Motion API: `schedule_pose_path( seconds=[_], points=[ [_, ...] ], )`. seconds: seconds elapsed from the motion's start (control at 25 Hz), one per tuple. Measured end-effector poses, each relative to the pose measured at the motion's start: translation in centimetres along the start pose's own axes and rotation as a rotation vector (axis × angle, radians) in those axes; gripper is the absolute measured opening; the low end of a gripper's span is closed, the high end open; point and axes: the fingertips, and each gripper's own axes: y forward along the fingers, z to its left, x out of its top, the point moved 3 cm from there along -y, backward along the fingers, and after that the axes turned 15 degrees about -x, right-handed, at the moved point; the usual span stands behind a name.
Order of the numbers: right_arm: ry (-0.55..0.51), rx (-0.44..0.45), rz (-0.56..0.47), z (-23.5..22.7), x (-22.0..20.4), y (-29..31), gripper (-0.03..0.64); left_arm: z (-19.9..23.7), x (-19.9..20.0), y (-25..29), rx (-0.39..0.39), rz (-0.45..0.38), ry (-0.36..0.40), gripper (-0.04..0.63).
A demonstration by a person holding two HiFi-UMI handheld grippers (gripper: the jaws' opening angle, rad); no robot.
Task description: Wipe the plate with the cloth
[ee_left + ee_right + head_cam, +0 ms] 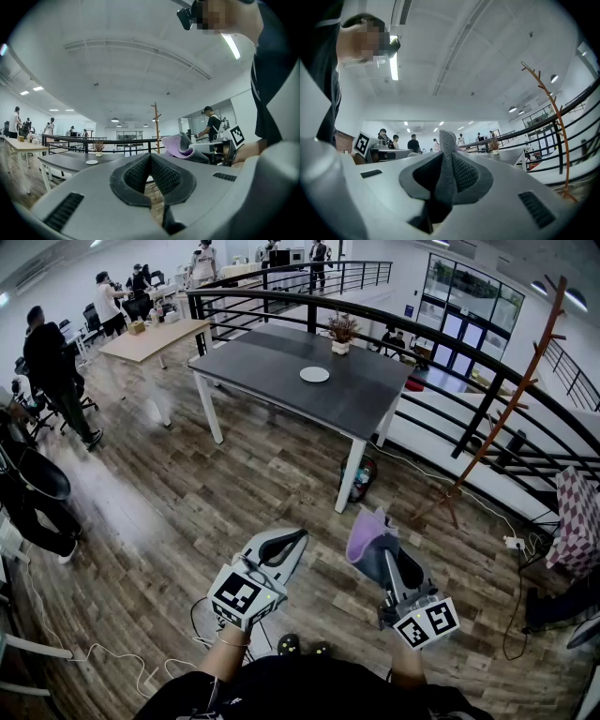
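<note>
A small white plate [314, 374] lies on the dark grey table [272, 367] far ahead, well apart from both grippers; the left gripper view shows this plate [92, 162] as a small disc. My right gripper [373, 542] is shut on a cloth [366, 533], lilac on one side and grey on the other, which sticks up between its jaws as a grey fold [448, 164]. My left gripper [292, 540] is shut with nothing in it, its pads [161, 176] meeting. Both grippers hang over the wooden floor, close to the person's body.
A potted plant [341, 333] stands at the table's far edge. A curved black railing [450, 343] runs behind the table, and a wooden coat stand [511, 395] rises at the right. Several people [52, 367] stand around desks at the back left. Cables [103, 657] trail on the floor.
</note>
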Motion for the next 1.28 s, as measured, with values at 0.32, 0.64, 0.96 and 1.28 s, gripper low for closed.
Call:
schedule_pose_path(
  seconds=[0.32, 0.64, 0.96, 1.28],
  points=[
    [0.008, 0.01, -0.014, -0.3, 0.3, 0.1, 0.058, 0.3, 0.7, 0.1, 0.009, -0.003, 0.015, 0.0],
    [0.009, 0.038, -0.032, -0.6, 0.9, 0.0, 0.058, -0.1, 1.3, 0.7, 0.019, -0.006, 0.016, 0.0],
    [0.015, 0.063, -0.031, -2.0, 1.2, -0.6, 0.058, -1.1, 1.1, 2.0, 0.029, 0.011, 0.012, 0.0],
    [0.016, 0.087, -0.026, -3.8, 1.1, -2.3, 0.058, -3.8, 1.3, 3.2, 0.043, 0.018, 0.03, 0.0]
  ],
)
